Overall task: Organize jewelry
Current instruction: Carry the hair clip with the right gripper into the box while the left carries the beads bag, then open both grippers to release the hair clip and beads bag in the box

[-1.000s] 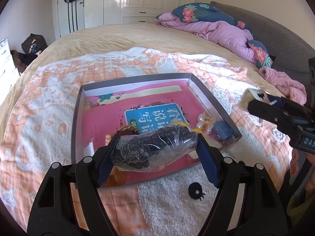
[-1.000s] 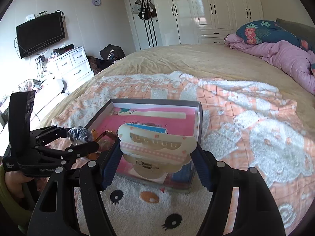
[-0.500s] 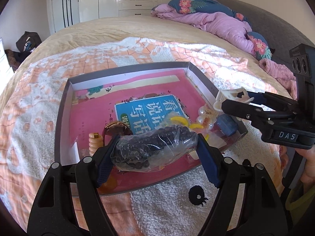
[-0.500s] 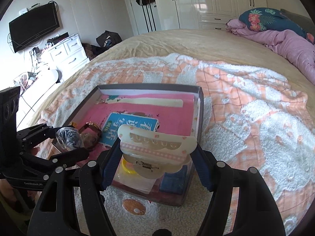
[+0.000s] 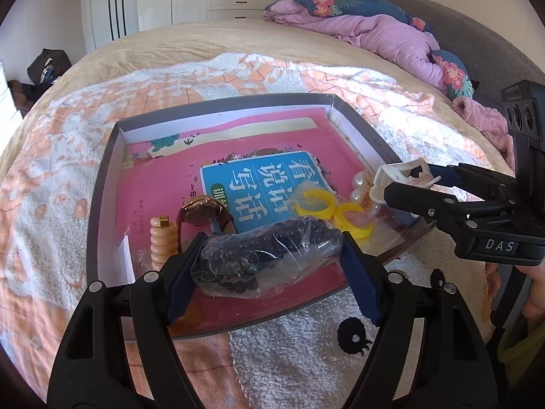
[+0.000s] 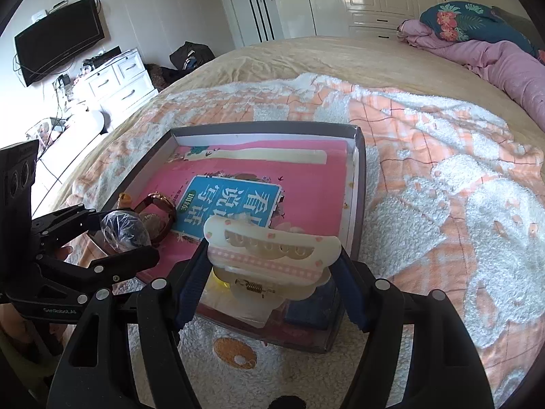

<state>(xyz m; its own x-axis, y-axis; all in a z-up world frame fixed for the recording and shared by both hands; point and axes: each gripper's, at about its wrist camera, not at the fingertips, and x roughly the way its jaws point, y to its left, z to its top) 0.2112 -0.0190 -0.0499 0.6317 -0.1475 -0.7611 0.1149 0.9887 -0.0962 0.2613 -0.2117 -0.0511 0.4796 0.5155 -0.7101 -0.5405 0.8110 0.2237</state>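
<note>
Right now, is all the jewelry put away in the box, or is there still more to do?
Mostly done. Already lying in the box: a watch, yellow rings and pearls. In hand: the left gripper is shut on a bag of dark beads, and the right gripper is shut on a cream hair clip, both over the box's near edge. Left: setting those two down.
</note>
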